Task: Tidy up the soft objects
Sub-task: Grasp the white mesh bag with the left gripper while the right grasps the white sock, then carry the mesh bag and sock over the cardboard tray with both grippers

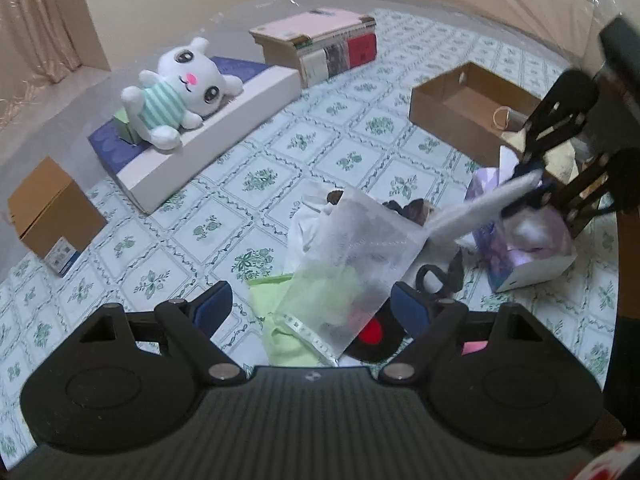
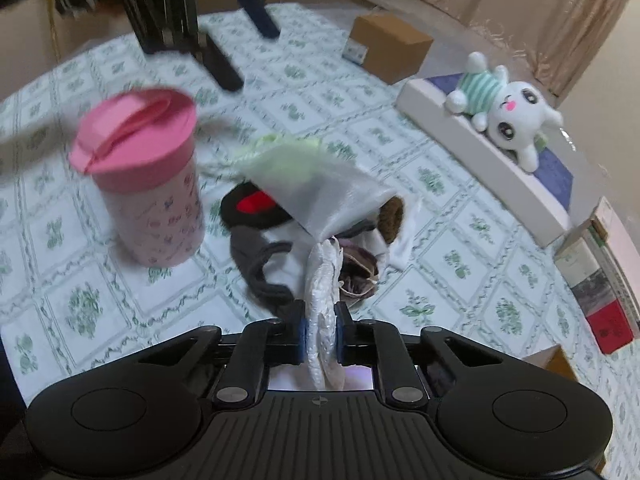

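Right fingers (image 2: 320,340) pinching one white pouch (image 2: 328,200), one plush (image 2: 508,112)

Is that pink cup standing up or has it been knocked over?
Standing upright. In the right wrist view the pink cup rests on its base on the patterned tablecloth, its pink lid on top, beside the pile of clothes.

A see-through white mesh bag (image 2: 326,200) hangs in the air over a pile of soft things. One thin white end of it (image 2: 323,336) is pinched and pulled up. Under it, on the tabletop with green flower squares (image 1: 280,148), lie a light green cloth (image 1: 280,320), a black cloth with a red patch (image 2: 250,208), a dark grey sock (image 2: 260,268) and a brown fuzzy piece (image 2: 394,216). They lie bunched up and touching. A white plush bunny in a striped green shirt (image 1: 176,96) lies on its back on a flat blue and white box (image 1: 200,148), well apart from the pile.
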`<state>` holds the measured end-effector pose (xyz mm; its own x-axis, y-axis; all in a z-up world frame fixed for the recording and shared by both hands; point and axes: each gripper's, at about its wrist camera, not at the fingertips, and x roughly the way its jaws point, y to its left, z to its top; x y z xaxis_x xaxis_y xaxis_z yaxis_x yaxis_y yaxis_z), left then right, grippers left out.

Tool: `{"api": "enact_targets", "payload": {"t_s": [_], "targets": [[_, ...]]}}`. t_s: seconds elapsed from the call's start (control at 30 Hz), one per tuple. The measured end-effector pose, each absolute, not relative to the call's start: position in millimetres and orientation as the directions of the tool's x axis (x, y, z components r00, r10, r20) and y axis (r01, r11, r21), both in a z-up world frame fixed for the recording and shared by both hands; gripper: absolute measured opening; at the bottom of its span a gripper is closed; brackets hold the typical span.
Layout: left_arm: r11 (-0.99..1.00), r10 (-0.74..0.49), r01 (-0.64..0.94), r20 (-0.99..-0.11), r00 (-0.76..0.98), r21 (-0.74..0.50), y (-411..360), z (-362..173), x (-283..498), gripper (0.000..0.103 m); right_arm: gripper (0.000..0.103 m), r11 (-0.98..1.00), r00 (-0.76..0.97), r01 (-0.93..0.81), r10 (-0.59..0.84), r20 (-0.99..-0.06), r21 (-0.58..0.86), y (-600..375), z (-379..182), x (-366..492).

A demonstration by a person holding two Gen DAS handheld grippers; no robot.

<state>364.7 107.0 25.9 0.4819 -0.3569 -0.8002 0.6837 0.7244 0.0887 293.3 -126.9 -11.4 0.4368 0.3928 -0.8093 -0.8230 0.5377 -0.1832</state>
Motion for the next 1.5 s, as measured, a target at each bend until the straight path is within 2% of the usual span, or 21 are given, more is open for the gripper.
{"api": "enact_targets", "payload": {"t_s": [0.3, 0.73, 0.93, 1.0, 1.07, 1.2, 1.3, 1.5], "targets": [[0.638, -0.350, 0.767, -0.857, 0.377, 0.077, 80.9, -2.2, 406.9, 0.085, 0.013, 0.631, 0.492, -0.762, 0.414, -0.766, -0.148, -137.8, 21.1, 311.9], [0.520, -0.333, 0.853, -0.931, 0.146, -0.052, 52.2, -56.3, 443.2, 0.083, 0.013, 0.699, 0.497, -0.709, 0.399, -0.770, -0.096, -142.5, -6.7, 333.0], [0.512, -0.313, 0.858, -0.939, 0.143, -0.040, 47.9, -64.3, 442.4, 0.060, 0.013, 0.711, 0.495, -0.698, 0.396, -0.773, -0.083, -145.0, -15.2, 337.7], [0.510, -0.308, 0.859, -0.940, 0.145, -0.035, 47.9, -63.5, 441.3, 0.043, 0.013, 0.716, 0.497, -0.694, 0.395, -0.773, -0.080, -145.7, -16.0, 338.2], [0.513, -0.300, 0.858, -0.942, 0.153, -0.024, 47.7, -61.6, 440.2, 0.037, 0.013, 0.722, 0.500, -0.687, 0.392, -0.772, -0.078, -146.9, -16.2, 338.4], [0.516, -0.293, 0.856, -0.942, 0.162, -0.013, 49.7, -54.4, 434.8, 0.016, 0.013, 0.739, 0.511, -0.669, 0.385, -0.769, -0.075, -149.7, -15.4, 336.9], [0.524, -0.295, 0.852, -0.939, 0.177, -0.004, 53.1, -45.7, 430.5, 0.007, 0.013, 0.748, 0.518, -0.660, 0.381, -0.766, -0.075, -150.8, -12.2, 333.3], [0.577, -0.311, 0.816, -0.920, 0.237, 0.015, 64.5, -18.7, 421.9, 0.004, 0.013, 0.767, 0.546, -0.636, 0.368, -0.753, -0.086, -155.2, -0.4, 323.9]]}}
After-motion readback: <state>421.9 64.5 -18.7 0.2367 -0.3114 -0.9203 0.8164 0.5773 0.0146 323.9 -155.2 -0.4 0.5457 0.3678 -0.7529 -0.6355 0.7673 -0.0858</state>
